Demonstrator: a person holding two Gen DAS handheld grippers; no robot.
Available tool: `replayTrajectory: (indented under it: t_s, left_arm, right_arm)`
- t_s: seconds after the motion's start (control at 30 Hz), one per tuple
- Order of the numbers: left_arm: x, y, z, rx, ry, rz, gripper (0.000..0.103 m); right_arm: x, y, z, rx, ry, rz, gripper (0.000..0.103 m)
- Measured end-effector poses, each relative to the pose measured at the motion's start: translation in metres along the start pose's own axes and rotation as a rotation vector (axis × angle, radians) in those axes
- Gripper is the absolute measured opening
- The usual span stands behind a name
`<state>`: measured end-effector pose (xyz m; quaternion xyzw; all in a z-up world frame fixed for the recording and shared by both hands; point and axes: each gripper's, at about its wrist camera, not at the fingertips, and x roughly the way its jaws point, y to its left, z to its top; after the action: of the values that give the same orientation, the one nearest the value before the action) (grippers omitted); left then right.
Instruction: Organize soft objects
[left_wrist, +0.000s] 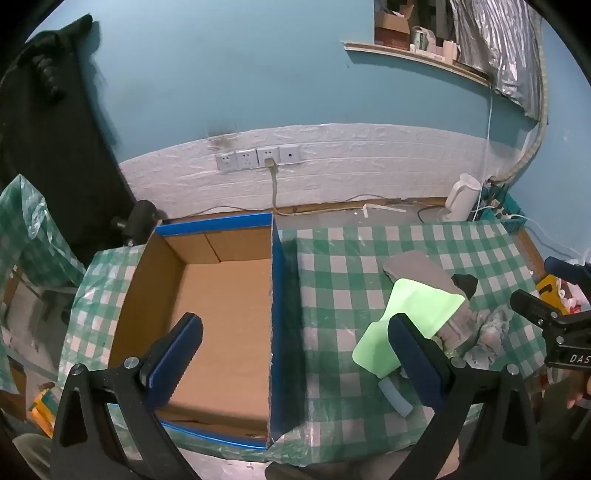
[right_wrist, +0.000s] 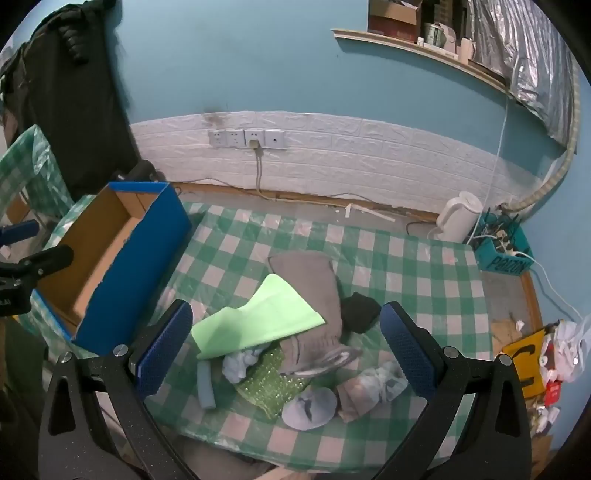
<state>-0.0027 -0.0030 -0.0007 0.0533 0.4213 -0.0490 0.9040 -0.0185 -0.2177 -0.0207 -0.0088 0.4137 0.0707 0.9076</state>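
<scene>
A pile of soft objects lies on the green checked table: a light green cloth (right_wrist: 258, 321), a grey garment (right_wrist: 314, 291), a black sock (right_wrist: 360, 312), a blue foam tube (right_wrist: 205, 384), green bubble wrap (right_wrist: 271, 384) and pale blue bundles (right_wrist: 310, 408). An open blue cardboard box (right_wrist: 133, 273) stands to their left, empty inside (left_wrist: 221, 325). My right gripper (right_wrist: 286, 350) is open above the pile. My left gripper (left_wrist: 295, 354) is open over the box's right wall (left_wrist: 277, 314); the green cloth (left_wrist: 417, 314) lies by its right finger (left_wrist: 417, 358).
A white kettle (right_wrist: 458, 218) and a blue basket of cables (right_wrist: 502, 247) stand at the table's far right. Wall sockets (right_wrist: 245, 138) sit behind. Yellow and red litter (right_wrist: 532, 365) lies off the right edge. A black coat (right_wrist: 74, 92) hangs at the left.
</scene>
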Motion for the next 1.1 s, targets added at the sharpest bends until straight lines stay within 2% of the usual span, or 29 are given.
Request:
replayTrajectory:
  t_s: [1.1]
  left_arm:
    - [0.0002,-0.0048,-0.0031,0.02,0.004,-0.005,0.101]
  right_arm:
    - [0.0018,-0.0011,-0.0015,-0.002,0.011,-0.002,0.101]
